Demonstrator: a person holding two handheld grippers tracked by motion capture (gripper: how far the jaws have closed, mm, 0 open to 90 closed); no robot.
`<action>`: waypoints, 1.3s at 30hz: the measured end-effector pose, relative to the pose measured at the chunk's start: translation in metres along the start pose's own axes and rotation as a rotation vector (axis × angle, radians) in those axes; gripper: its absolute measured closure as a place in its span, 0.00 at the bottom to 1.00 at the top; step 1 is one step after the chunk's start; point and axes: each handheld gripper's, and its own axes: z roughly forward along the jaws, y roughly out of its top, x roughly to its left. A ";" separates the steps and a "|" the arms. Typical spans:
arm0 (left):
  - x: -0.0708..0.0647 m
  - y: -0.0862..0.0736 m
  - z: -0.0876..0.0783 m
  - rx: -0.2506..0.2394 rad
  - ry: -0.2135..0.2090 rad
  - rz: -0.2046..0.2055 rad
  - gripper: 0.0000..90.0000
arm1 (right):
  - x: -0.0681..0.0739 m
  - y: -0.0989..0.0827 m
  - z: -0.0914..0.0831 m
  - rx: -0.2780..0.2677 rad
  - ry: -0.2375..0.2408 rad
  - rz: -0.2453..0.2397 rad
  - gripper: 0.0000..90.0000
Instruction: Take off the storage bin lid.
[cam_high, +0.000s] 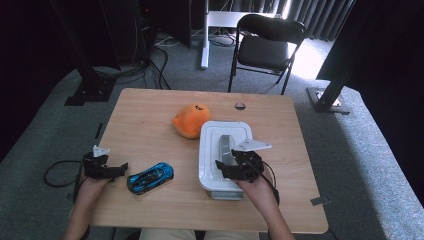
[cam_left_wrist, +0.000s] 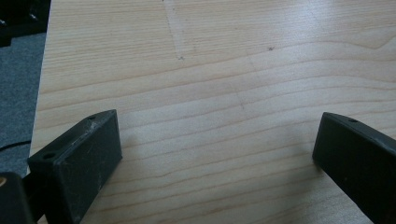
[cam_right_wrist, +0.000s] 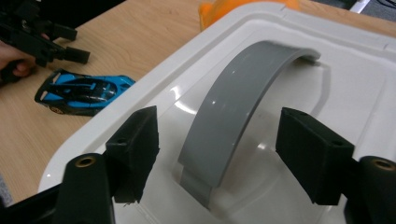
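Right hand-held gripper (cam_right_wrist: 217, 144): I hold it part-open, straddling the grey handle (cam_right_wrist: 238, 102) of the white lid (cam_high: 210, 150), pads clear.
Left hand-held gripper (cam_left_wrist: 215, 154): wide open, empty, over the desk (cam_left_wrist: 210, 56).
Blue car (cam_high: 150, 177): at 9 o'clock from the lid.

Your right gripper (cam_high: 235, 162) and hand cover the near part of the white lid (cam_high: 210, 150). Beyond that lid, the orange thing (cam_right_wrist: 219, 10) is cut by the frame's top edge; its dark marking is too small to read.

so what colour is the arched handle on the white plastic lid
Grey, a plain arched handle on the white plastic lid; the right gripper view shows it best.
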 end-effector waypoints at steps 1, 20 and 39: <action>0.000 0.000 0.000 -0.001 0.000 0.000 0.02 | 0.001 -0.001 0.001 0.006 -0.007 -0.006 0.40; 0.000 0.000 0.000 0.000 0.000 0.001 0.02 | 0.004 -0.003 -0.001 0.005 0.007 0.017 0.71; 0.000 0.000 0.000 0.001 0.000 0.001 0.02 | 0.003 0.009 -0.019 -0.042 0.019 0.008 0.75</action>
